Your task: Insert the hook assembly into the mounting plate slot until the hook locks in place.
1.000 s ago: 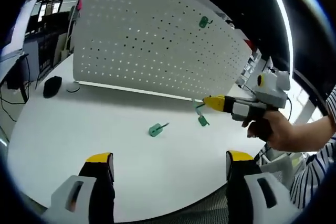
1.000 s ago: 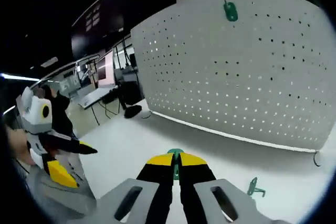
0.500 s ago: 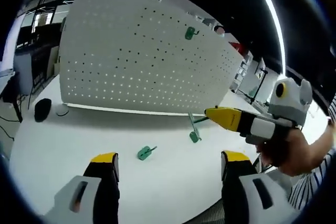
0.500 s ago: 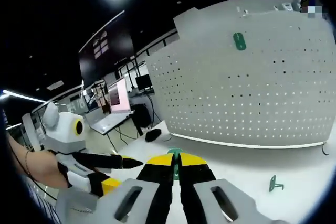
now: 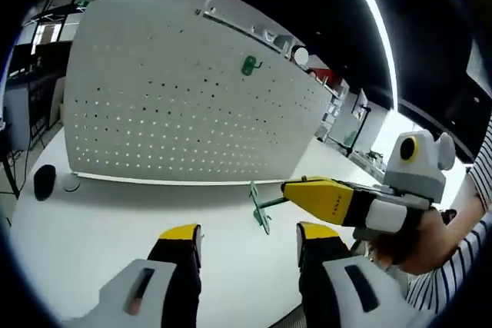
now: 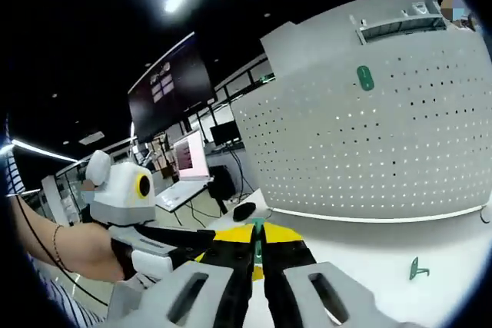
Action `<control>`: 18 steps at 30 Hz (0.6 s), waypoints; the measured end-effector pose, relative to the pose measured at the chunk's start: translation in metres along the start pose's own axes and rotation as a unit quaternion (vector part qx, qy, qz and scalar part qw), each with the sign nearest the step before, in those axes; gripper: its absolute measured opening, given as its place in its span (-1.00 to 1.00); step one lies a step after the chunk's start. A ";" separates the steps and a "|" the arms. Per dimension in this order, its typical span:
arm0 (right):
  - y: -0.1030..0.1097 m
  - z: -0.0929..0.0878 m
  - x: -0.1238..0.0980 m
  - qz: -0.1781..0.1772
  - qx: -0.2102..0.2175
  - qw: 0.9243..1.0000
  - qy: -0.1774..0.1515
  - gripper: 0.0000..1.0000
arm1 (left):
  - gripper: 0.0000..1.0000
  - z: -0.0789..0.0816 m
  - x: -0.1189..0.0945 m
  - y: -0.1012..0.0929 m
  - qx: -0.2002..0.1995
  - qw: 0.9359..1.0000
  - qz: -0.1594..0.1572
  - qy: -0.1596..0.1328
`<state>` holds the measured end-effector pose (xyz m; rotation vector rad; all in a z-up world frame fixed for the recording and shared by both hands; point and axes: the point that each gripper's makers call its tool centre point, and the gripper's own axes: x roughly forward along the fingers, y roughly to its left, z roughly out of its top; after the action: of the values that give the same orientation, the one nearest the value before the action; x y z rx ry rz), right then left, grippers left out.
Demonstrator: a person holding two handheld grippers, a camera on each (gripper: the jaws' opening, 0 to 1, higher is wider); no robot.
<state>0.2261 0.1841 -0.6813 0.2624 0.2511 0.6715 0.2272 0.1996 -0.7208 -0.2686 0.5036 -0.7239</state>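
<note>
**Holding a green hook clear of the table, before the pegboard**

Standing upright along the far edge of the white table (image 5: 92, 213), a large white perforated mounting plate (image 5: 154, 113) spans the left gripper view from 9 to 1 o'clock. One green hook already hangs on the plate (image 5: 250, 65) near its upper edge, at about 12 o'clock in that view; in the right gripper view it sits at roughly 1 o'clock.

The right gripper (image 5: 286, 188) enters the left gripper view from 3 o'clock, held in a person's hand (image 5: 407, 247), its yellow-tipped jaws closed tight on the stem of a second green hook (image 5: 260, 207), carried above the tabletop.

The left gripper (image 5: 247, 242) rises from 6 o'clock in its own view, jaws parted wide with nothing between them.

A third green hook (image 6: 417, 269) lies on the table at about 4 o'clock in the right gripper view. A dark computer mouse (image 5: 44, 180) rests at 9 o'clock in the left gripper view, beside the plate's foot.
</note>
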 end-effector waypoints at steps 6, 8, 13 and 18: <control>0.006 0.006 -0.003 0.001 -0.001 1.000 -0.012 -1.00 | -0.51 0.007 -0.001 -0.010 -0.024 0.999 -0.023 -0.006; 0.009 0.010 -0.005 0.002 -0.002 1.000 -0.018 -1.00 | -0.59 0.009 -0.002 -0.011 -0.024 0.999 -0.024 -0.009; 0.014 0.014 -0.007 0.004 -0.007 1.000 -0.025 -1.00 | -0.69 0.013 -0.002 -0.018 -0.023 0.999 -0.036 -0.015; 0.017 0.016 -0.009 0.005 -0.007 1.000 -0.030 -1.00 | -0.77 0.014 -0.003 -0.022 -0.028 0.999 -0.043 -0.018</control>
<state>0.2142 0.1887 -0.6590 0.2703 0.1872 0.6749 0.2202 0.1861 -0.6990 -0.3562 0.4812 -0.7883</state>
